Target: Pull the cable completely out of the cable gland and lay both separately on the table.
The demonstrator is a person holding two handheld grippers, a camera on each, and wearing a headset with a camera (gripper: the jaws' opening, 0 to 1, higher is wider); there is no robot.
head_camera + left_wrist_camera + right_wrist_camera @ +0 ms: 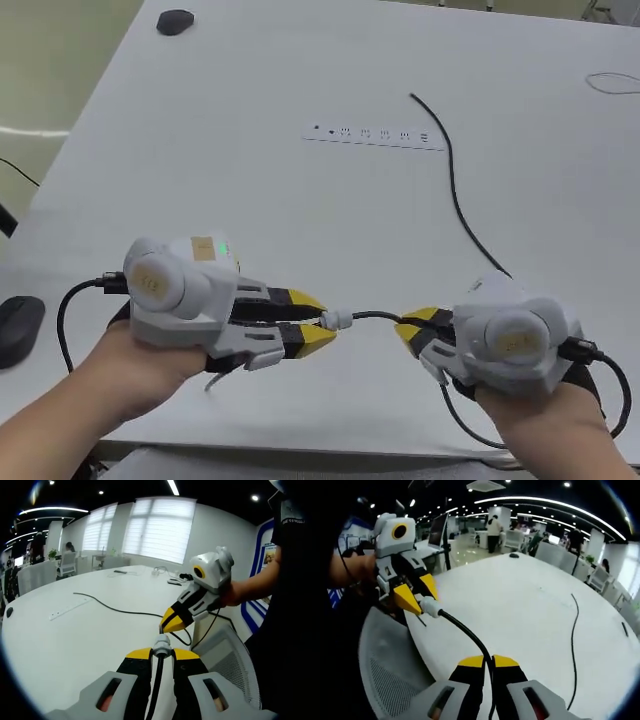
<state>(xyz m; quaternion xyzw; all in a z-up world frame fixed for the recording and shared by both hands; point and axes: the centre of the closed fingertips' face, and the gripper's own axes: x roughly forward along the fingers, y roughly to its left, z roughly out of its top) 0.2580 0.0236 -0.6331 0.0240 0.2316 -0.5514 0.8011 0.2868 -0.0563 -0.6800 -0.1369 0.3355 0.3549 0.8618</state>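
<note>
A white cable gland (339,319) hangs just above the table's near edge, and my left gripper (324,325) is shut on it. In the left gripper view the gland (161,644) sits between the yellow tips, with black cable running back between the jaws. A short arc of black cable (375,316) leads from the gland to my right gripper (402,328), which is shut on it. The right gripper view shows the cable (465,630) rising from its closed tips (488,659) to the gland (431,608). Beyond, the cable's long run (455,190) lies on the white table (250,190).
A white power strip (375,135) lies at mid-table. One dark mouse (175,21) rests at the far edge and another (18,326) at the left edge. A thin white wire loop (612,82) is far right. A grey mesh chair (390,680) stands below the grippers.
</note>
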